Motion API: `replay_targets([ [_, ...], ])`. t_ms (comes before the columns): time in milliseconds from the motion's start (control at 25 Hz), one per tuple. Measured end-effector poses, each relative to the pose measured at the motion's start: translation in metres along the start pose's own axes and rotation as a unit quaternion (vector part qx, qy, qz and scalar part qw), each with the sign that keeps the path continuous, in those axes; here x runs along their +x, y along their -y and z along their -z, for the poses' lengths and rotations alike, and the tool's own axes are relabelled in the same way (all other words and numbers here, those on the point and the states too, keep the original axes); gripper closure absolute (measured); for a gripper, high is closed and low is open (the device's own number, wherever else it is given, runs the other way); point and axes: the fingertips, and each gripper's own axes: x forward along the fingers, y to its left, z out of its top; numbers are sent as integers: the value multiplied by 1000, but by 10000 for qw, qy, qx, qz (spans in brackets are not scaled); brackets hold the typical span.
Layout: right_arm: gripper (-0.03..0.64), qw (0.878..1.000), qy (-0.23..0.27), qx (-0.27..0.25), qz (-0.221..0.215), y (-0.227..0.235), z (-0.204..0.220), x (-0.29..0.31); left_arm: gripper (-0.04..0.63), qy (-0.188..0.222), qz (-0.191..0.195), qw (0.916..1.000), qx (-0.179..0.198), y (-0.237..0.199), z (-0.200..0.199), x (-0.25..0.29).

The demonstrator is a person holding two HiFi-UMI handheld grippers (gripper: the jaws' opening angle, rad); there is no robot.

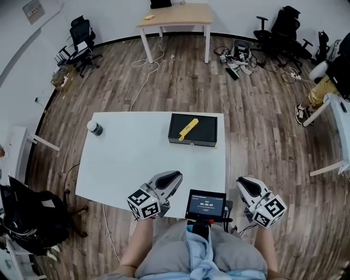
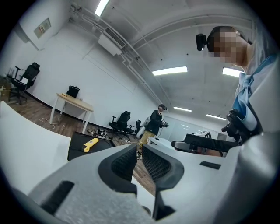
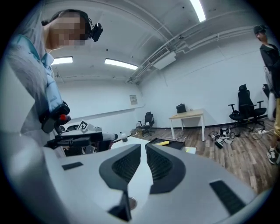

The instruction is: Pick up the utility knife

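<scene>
The yellow utility knife (image 1: 188, 129) lies slantwise in a shallow black tray (image 1: 205, 127) on the far right part of the white tabletop (image 1: 136, 161). It rests flat and nothing touches it. It is well ahead of the left tool (image 1: 176, 176) and slightly to that tool's right. From the right tool (image 1: 240, 181) it is well ahead and off to the left.

In the left gripper view the knife (image 2: 90, 144) shows to the left of the jaws, far beyond their tips. In the right gripper view it (image 3: 162, 143) appears just past and above the right jaw tip, also far off.

The left tool (image 2: 139, 146) has its jaws brought together, with only a sliver between the ribbed pads and nothing held. The right tool (image 3: 143, 146) is likewise closed and empty. The left tool sits over the near edge of the tabletop, while the right tool is off the tabletop's right side, above the wooden floor (image 1: 257, 126).

Between the two tools, a small screen (image 1: 205, 204) is mounted close to the person's body. Far ahead and left of the left tool, a small dark container (image 1: 94, 128) with a pale top stands near the tabletop's far left corner. Beyond the tabletop stand a wooden desk (image 1: 176, 16) and several office chairs (image 1: 81, 41). Another person (image 2: 153, 124) stands far ahead of the left tool.
</scene>
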Motion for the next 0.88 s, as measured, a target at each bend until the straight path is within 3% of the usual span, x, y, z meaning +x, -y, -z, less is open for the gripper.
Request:
replay_targets([
  [240, 584, 9979, -141, -154, -620, 45, -12, 3, 572, 213, -578, 9981, -19, 10, 1, 29],
  [560, 584, 9920, -163, -270, -1223, 83, -24, 12, 572, 319, -1057, 9938, 151, 18, -5, 59],
  [880, 584, 9861, -239, -230, -1629, 101, -24, 19, 572, -104, -1366, 9881, 706, 10, -16, 84],
])
